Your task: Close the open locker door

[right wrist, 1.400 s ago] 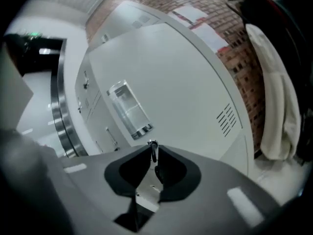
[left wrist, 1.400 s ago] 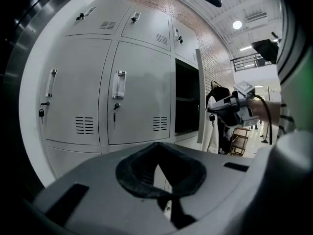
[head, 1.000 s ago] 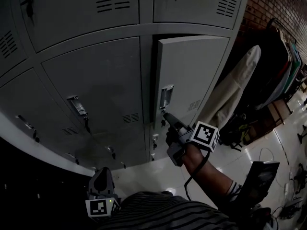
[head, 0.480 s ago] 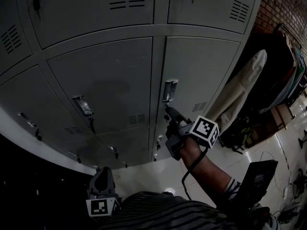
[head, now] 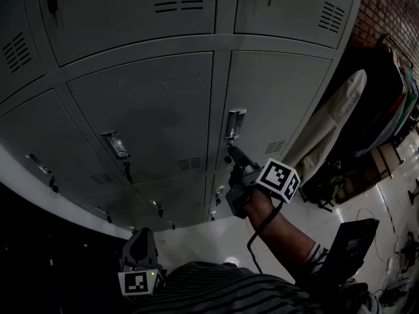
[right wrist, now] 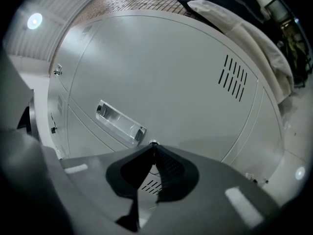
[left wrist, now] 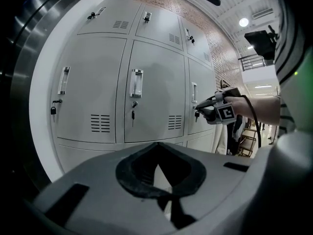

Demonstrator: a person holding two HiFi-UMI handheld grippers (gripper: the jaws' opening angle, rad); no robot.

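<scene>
The grey locker door (head: 278, 97) lies flush with the doors around it, its metal handle (head: 234, 124) near its left edge. My right gripper (head: 230, 150) is shut and points at the door just under that handle. In the right gripper view its fingertips (right wrist: 153, 145) meet at a small round lock knob below the handle (right wrist: 120, 123); whether they pinch it I cannot tell. My left gripper (head: 139, 254) hangs low by the person's body, far from the lockers, shut and empty. The left gripper view shows the right gripper (left wrist: 198, 106) at the door.
More shut lockers (head: 144, 110) fill the wall to the left, above and below, some with keys hanging. A pale covered object (head: 327, 123) leans right of the lockers by a brick wall (head: 386, 12). Bags and clutter (head: 366, 162) sit on the glossy floor.
The locker door stood ajar a second ago and has swung shut, flush with its frame. My right gripper followed it in towards the lockers. The left gripper has stayed put.
</scene>
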